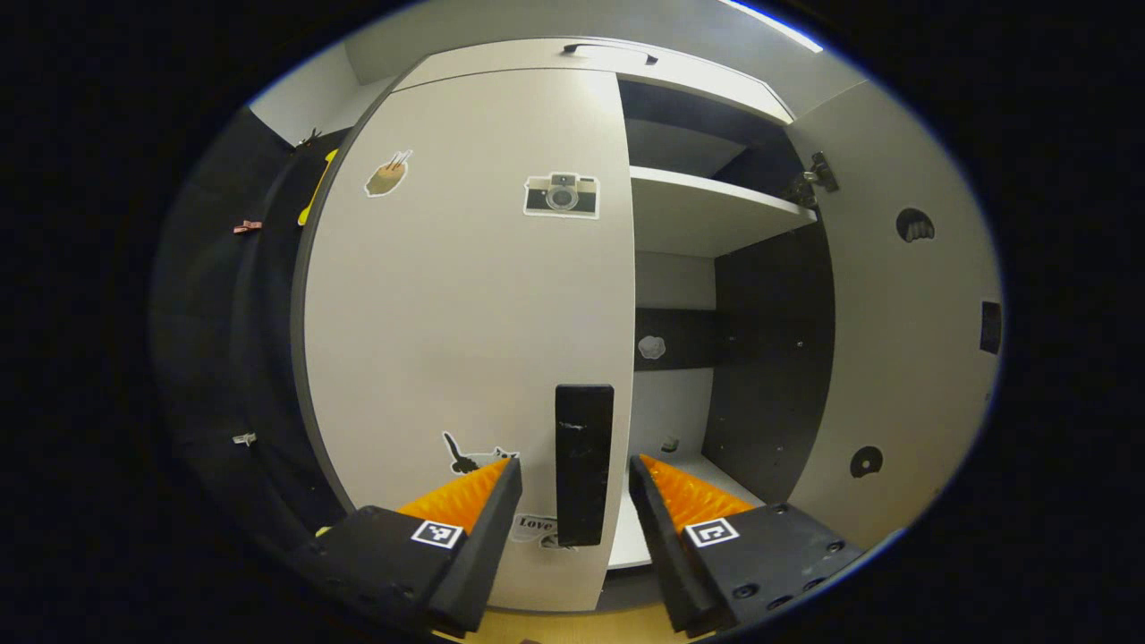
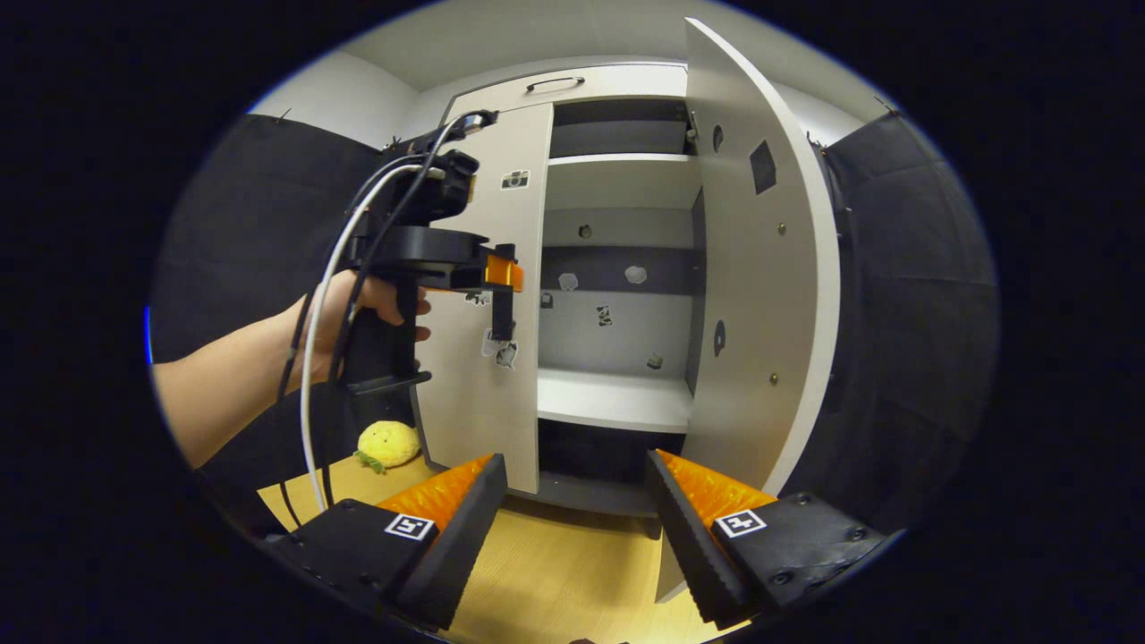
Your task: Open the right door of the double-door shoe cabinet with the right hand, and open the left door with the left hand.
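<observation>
The shoe cabinet (image 2: 617, 268) has two doors. The right door (image 2: 760, 295) stands swung wide, exposing two shelves inside. The left door (image 1: 465, 313) is flat against the frame, so the second half of the task remains. One handle (image 1: 584, 463) sits near that door's inner edge. The left gripper (image 1: 574, 483) is spread, its fingers flanking the handle without touching, placed for a grasp. The right gripper (image 2: 577, 487) is spread, holding nothing, back from the cabinet.

Black cloth booth walls (image 2: 903, 295) hang at both sides beneath a plain white ceiling (image 2: 537, 36); a bright strip light (image 1: 774, 25) glows overhead; light wooden floor (image 2: 572, 563) below.
</observation>
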A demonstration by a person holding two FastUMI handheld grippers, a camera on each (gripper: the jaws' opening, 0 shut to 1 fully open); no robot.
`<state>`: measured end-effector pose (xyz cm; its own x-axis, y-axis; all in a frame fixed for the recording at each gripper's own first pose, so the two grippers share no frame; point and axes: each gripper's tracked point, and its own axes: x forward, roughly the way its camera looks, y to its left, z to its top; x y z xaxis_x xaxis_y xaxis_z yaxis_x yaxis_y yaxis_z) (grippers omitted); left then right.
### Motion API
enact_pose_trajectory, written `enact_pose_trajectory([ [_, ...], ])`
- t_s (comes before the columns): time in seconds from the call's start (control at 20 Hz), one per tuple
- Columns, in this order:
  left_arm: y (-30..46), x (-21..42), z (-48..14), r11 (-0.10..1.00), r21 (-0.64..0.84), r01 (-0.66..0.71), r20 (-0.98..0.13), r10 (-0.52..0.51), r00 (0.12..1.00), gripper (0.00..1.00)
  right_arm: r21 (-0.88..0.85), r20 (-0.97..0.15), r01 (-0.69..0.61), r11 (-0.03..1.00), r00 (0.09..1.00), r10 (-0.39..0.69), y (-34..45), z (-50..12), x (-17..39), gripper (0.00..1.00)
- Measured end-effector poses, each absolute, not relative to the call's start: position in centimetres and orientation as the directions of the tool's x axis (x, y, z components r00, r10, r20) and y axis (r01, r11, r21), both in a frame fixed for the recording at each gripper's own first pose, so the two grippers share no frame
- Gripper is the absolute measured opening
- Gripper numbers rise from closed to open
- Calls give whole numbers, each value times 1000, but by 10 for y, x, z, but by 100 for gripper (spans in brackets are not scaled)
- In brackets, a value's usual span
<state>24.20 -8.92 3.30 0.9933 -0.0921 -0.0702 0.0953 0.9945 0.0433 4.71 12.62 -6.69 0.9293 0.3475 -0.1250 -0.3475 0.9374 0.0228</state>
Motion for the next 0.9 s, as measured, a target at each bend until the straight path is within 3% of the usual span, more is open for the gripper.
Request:
enact_pose_trajectory([
  [0.15,-92,255,33,996,48,79,-87,-74,993,59,45,-133,-387,921,912,389,130,-72,51,98],
  [0.3,-94,261,40,997,53,56,-76,-52,996,51,59,-138,-412,909,899,416,131,-76,56,98],
  [0.4,-93,261,40,998,46,40,-82,-36,996,37,65,-142,-426,902,891,431,131,-78,57,98],
  [0.7,-93,260,36,999,37,23,-97,-19,995,31,72,-146,-464,883,871,469,128,-85,56,98],
  [0.9,-92,259,36,999,27,19,-97,-16,995,18,82,-138,-464,882,871,471,129,-83,57,98],
])
